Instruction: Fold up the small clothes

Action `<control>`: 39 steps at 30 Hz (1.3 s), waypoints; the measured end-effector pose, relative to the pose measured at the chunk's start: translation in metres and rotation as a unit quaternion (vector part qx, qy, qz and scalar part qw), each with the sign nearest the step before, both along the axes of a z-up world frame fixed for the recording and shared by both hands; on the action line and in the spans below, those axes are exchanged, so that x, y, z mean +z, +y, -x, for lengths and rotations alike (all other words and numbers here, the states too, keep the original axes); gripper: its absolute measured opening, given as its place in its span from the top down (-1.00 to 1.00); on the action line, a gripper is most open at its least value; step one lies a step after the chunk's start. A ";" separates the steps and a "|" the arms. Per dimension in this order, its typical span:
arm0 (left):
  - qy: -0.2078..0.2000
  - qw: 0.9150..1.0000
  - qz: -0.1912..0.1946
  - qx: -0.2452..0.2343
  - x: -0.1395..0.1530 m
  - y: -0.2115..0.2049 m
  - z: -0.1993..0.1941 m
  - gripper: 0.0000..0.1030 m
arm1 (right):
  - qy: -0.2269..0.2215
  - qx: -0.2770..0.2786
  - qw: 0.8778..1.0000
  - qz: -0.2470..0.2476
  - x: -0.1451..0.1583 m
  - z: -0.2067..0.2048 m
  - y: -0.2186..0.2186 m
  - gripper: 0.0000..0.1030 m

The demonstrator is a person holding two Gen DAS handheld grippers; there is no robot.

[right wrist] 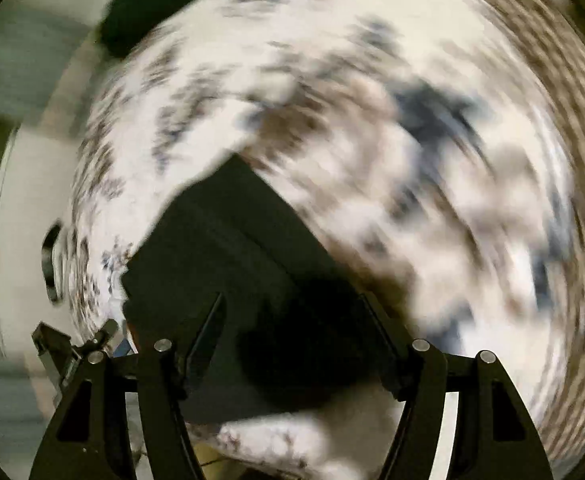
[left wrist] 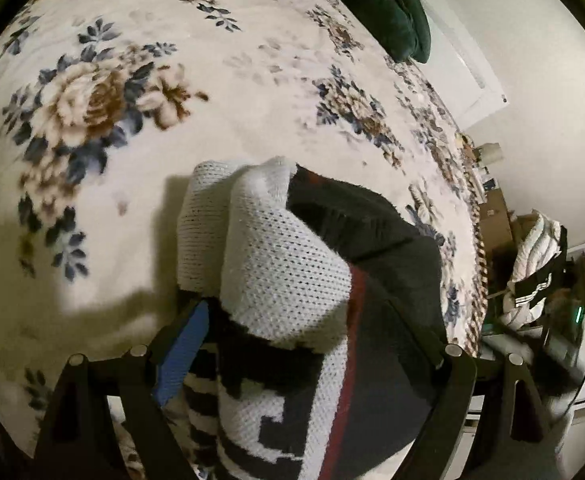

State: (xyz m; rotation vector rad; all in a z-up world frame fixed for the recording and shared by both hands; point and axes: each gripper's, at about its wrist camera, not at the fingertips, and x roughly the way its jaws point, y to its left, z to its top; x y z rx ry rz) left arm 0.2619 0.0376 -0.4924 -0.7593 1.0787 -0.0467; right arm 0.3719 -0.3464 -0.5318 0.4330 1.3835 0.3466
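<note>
In the left wrist view a knitted garment (left wrist: pixel 288 280), white with black pattern, a dark panel and a red stripe, is bunched between the fingers of my left gripper (left wrist: pixel 296 320) above the floral blanket (left wrist: pixel 140 120). The blue pad (left wrist: pixel 180 356) of the left finger presses against it. In the right wrist view, heavily blurred by motion, a dark piece of cloth (right wrist: pixel 232 264) lies between and ahead of my right gripper (right wrist: pixel 292 312), whose fingers stand apart; whether they hold it I cannot tell.
A dark green cushion (left wrist: pixel 388 4) lies at the far end of the bed. Right of the bed stand a white wall (left wrist: pixel 532 60), cardboard boxes (left wrist: pixel 496 220) and a pile of striped clothing (left wrist: pixel 532 264). The blanket's fringed edge (right wrist: pixel 572 160) runs along the right.
</note>
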 end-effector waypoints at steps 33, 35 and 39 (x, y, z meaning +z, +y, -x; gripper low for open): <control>0.030 0.993 0.114 0.025 -0.053 0.014 0.029 -0.88 | 0.128 0.210 0.967 -0.065 -0.112 -0.090 0.072 -1.00; 0.025 0.989 0.144 0.026 -0.067 0.016 0.028 -0.97 | 0.153 0.224 0.958 -0.090 -0.133 -0.087 0.075 -1.00; 0.024 0.982 0.186 0.018 -0.084 0.018 0.021 -1.00 | 0.173 0.249 0.944 -0.132 -0.153 -0.087 0.082 -1.00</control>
